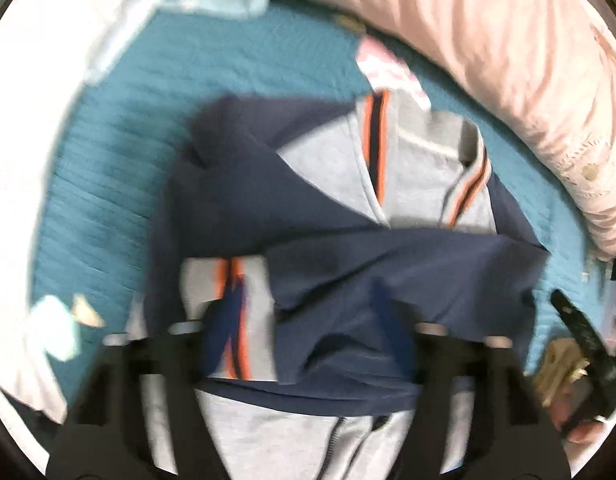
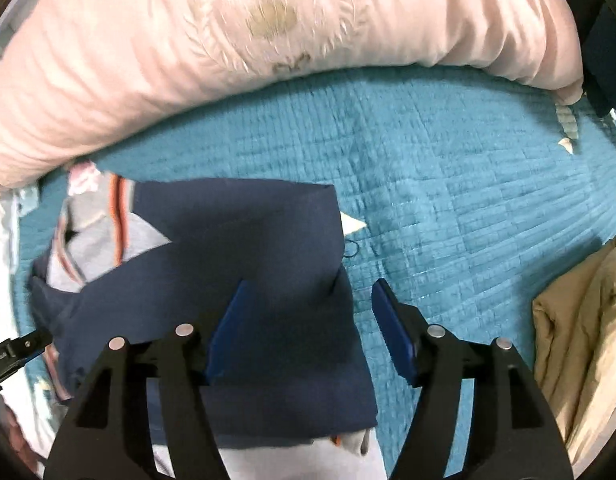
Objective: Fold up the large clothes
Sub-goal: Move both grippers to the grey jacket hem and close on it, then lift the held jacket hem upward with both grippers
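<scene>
A navy and grey jacket point(image 1: 328, 200) with orange stripes lies partly folded on a teal quilt point(image 1: 108, 184). My left gripper point(image 1: 308, 320) hovers over its near part, jaws wide apart, nothing held; the view is blurred. In the right wrist view the jacket point(image 2: 244, 240) lies left of centre, navy sleeves folded across it. My right gripper point(image 2: 308, 300) is open over the jacket's right edge, its left blue fingertip point(image 2: 232, 312) above navy cloth, the right one above the quilt point(image 2: 448, 184). The left gripper's tip point(image 2: 24, 346) shows at the far left edge.
A large pink duvet point(image 2: 188, 40) is bunched along the far side of the bed. A tan garment point(image 2: 584, 320) lies at the right. White and pale blue bedding point(image 1: 48, 80) lies at the left. A small ring point(image 2: 351, 249) lies on the quilt beside the jacket.
</scene>
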Demonstrator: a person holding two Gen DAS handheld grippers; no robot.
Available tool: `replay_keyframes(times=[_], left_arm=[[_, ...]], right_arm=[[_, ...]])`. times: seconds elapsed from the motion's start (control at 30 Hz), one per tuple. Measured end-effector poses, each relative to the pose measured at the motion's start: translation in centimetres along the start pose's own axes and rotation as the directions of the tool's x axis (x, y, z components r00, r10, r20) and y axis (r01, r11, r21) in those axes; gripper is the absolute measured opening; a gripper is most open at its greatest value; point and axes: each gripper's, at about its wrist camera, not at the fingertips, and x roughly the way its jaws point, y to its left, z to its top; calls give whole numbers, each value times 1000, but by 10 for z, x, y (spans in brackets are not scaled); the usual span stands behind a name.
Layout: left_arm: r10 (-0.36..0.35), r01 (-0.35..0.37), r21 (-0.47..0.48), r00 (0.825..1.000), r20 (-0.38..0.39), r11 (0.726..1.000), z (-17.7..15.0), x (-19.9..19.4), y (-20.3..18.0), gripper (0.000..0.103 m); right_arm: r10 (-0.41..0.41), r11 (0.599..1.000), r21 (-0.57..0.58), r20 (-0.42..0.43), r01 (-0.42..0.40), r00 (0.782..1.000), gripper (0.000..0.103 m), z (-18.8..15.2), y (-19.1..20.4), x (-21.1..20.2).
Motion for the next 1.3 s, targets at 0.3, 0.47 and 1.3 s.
replay_keyframes(times=[0.3, 0.47, 1.3], left_arm=[[-1, 1, -8, 1000, -1, 1000, 37, -19, 25, 75], [0, -2, -50, 999, -48, 999, 65, -1, 58, 75], [98, -95, 35, 987, -123, 995, 83, 55, 56, 7]], right_arm=[[29, 999, -14, 31, -29, 999, 72, 23, -7, -33], [37, 999, 8, -28, -37, 999, 73, 46, -4, -10], [32, 999, 18, -148, -29, 989, 3, 55, -21, 72]])
